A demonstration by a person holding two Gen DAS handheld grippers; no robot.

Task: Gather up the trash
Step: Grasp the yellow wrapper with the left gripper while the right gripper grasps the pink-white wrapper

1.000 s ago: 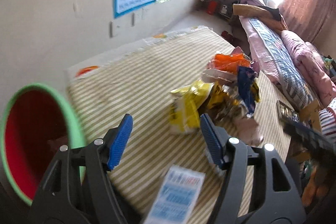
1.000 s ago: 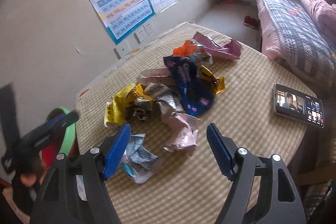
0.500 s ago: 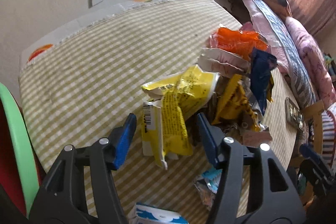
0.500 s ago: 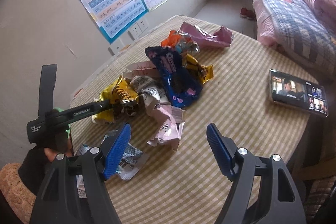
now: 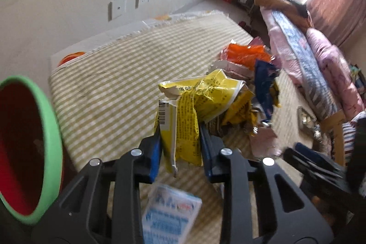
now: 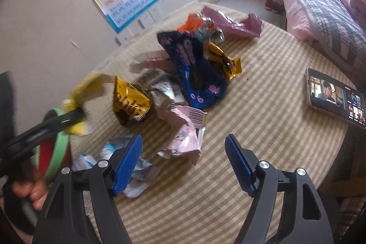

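Left tongs (image 5: 180,148) just closed, clamped on yellow wrapper (image 5: 187,116), right tongs (image 6: 184,164) wide apart, empty, above pink wrapper (image 6: 183,141)

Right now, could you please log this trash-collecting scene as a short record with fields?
left gripper: jaws have just been closing, now clamped on the yellow wrapper
right gripper: open, nothing held, above the pink wrapper
bin: green rim, red inside, beside the table's edge
table: checked cloth, wrappers piled in the middle
blue wrapper: in the pile
phone: screen lit, apart from the pile
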